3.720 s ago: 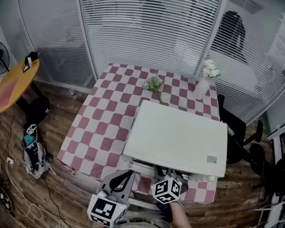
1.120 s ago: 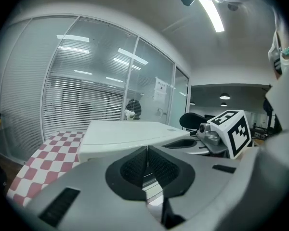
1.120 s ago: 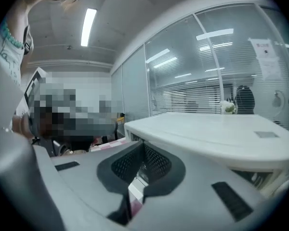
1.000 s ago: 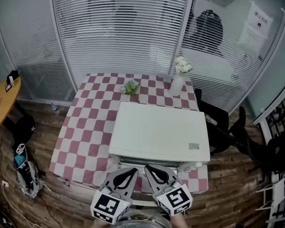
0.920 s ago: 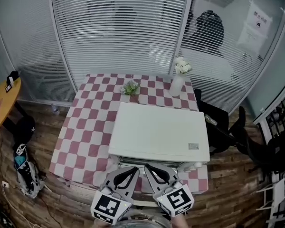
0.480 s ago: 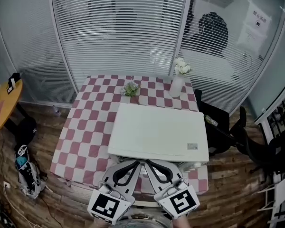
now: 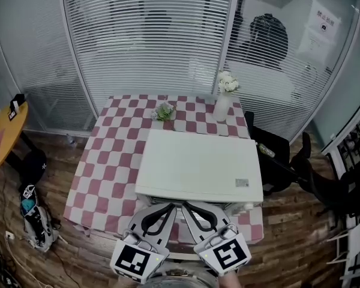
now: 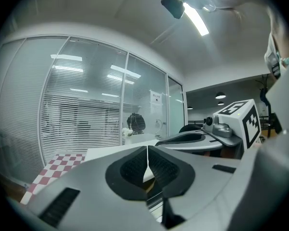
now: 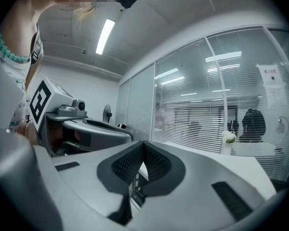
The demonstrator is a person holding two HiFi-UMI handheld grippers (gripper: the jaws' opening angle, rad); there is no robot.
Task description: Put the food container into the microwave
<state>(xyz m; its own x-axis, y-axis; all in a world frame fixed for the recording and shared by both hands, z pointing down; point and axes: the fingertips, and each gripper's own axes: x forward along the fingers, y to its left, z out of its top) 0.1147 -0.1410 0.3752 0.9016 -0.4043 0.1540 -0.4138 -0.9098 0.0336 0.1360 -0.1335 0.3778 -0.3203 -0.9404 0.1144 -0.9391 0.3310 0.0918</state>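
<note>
- The left gripper (image 7: 171, 207) and the right gripper (image 7: 188, 207) hang just beside each other at the front edge of the microwave (image 7: 198, 161). A careless sideways move could knock one against the other or against the casing.
- Both pairs of fingers are pressed together with nothing between them (left fingers (image 8: 131, 168), right fingers (image 9: 156, 165)). Unless they part first, a reach for a door or a box would probably only push it.
- The microwave's front lies hidden under its own top in the head view, so its door cannot be judged open or shut. Loading against a shut door would fail.
- No view shows the food container, so neither its place nor its look can be told.
- The microwave is a white, flat-topped box on the checked tabletop (image 7: 108, 161). A vase (image 7: 222, 108) stands behind it.
</note>
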